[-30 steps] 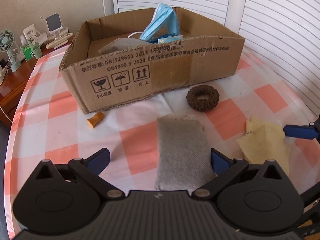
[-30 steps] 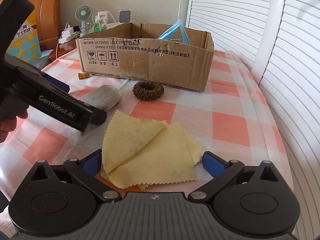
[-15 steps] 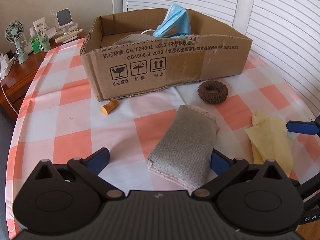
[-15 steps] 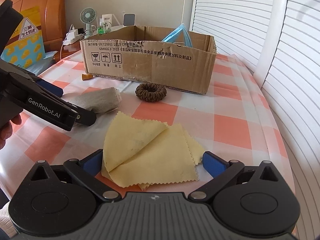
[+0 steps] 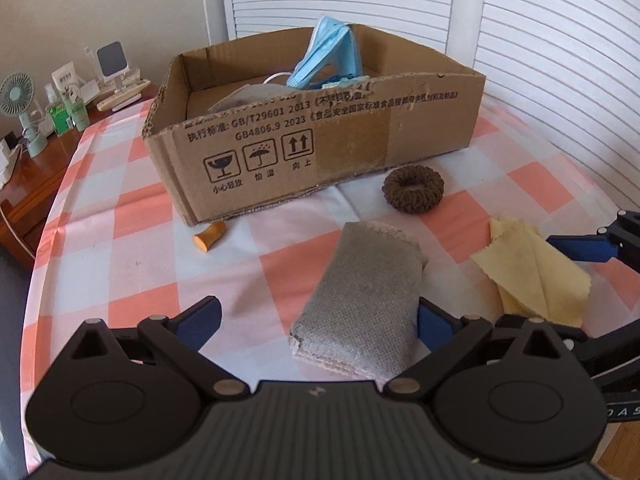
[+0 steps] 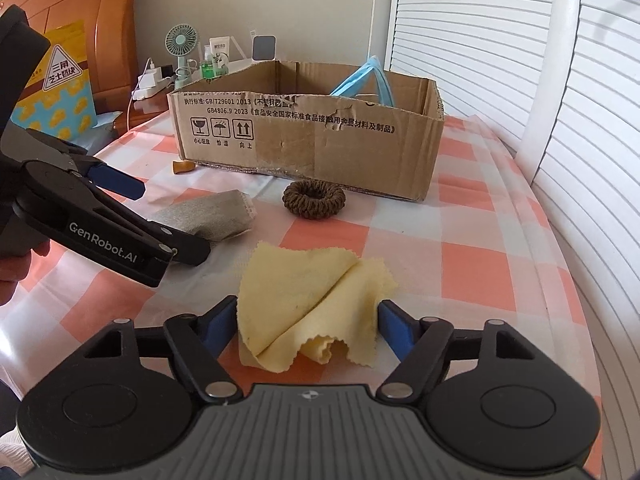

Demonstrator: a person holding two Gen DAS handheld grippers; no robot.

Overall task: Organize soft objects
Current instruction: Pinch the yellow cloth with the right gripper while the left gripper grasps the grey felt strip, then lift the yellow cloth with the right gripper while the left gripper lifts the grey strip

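A folded grey cloth (image 5: 362, 300) lies on the checked tablecloth between my left gripper's (image 5: 318, 318) open fingers, nearer the right finger; it also shows in the right wrist view (image 6: 204, 216). A yellow cloth (image 6: 310, 300) lies bunched between my right gripper's (image 6: 306, 324) fingers, which have narrowed around it; it also shows in the left wrist view (image 5: 536, 272). A brown scrunchie (image 5: 413, 189) lies in front of the cardboard box (image 5: 320, 148). The box holds a blue face mask (image 5: 328, 58) and a grey cloth.
A small orange piece (image 5: 208, 237) lies by the box's near left corner. A wooden side table with a fan (image 5: 18, 100) and bottles stands at the left. White shutters (image 5: 560, 40) stand behind and to the right. The table edge curves at right.
My left gripper has pulled back and to the left, so the grey cloth sits more to its right. My right gripper's fingers have closed in and the yellow cloth has bunched up between them.
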